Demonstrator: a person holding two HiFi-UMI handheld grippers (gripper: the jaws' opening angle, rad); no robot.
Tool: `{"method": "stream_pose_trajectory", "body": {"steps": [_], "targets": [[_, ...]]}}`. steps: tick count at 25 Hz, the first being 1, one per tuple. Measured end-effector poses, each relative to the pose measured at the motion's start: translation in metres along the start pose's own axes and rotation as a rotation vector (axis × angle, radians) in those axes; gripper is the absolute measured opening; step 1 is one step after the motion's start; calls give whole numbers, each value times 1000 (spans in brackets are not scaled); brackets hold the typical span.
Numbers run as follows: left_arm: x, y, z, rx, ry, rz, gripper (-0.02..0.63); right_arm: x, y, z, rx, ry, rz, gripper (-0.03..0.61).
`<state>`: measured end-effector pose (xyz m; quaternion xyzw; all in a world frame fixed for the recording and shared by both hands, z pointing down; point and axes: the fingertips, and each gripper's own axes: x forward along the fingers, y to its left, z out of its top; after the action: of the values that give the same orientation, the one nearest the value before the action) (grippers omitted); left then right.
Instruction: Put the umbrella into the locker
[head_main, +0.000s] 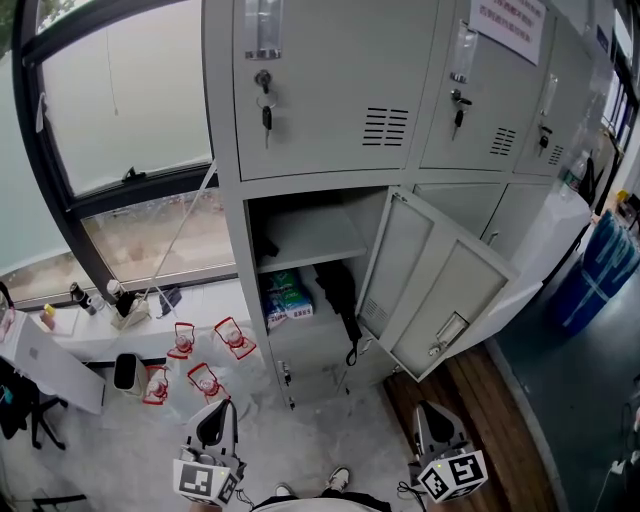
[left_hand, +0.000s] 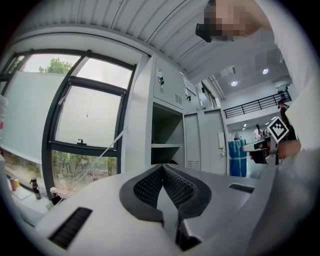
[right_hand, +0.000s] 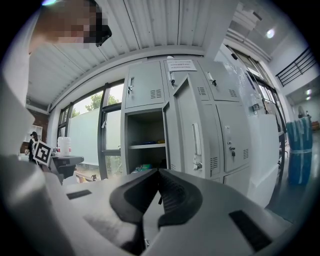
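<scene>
Window glass (head_main: 120, 110) fills the wall ahead and to the left of both tongs. Left gripper (head_main: 213, 424) sits low, its jaws pressed together on nothing. Ahead, between the two tongs, the locker (head_main: 236, 262) stands open. Under its shelf (head_main: 300, 240) a green pack (head_main: 285, 295) lies with the black umbrella (head_main: 338, 290) leaning just beside it. Its door (head_main: 440, 290) swings out toward the right gripper (head_main: 436, 428), whose jaws also meet, empty. Placing looks done; only closing the door may remain.

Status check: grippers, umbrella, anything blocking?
Left gripper shut, empty; right gripper shut, empty. Black umbrella inside locker, below shelf. Locker door open, nothing blocking it.
</scene>
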<state>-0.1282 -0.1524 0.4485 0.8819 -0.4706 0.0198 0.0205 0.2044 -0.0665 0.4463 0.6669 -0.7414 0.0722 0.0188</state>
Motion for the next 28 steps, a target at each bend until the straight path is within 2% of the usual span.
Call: {"method": "stream_pose_trajectory", "body": {"steps": [16,28], "targets": [[2,-5,4,-8,-18,6,21,2,-4,0,1,10,12,17],[-2,-7,-3,-18,9,6,21,0,-1,-7,0,20,37,18]]}}
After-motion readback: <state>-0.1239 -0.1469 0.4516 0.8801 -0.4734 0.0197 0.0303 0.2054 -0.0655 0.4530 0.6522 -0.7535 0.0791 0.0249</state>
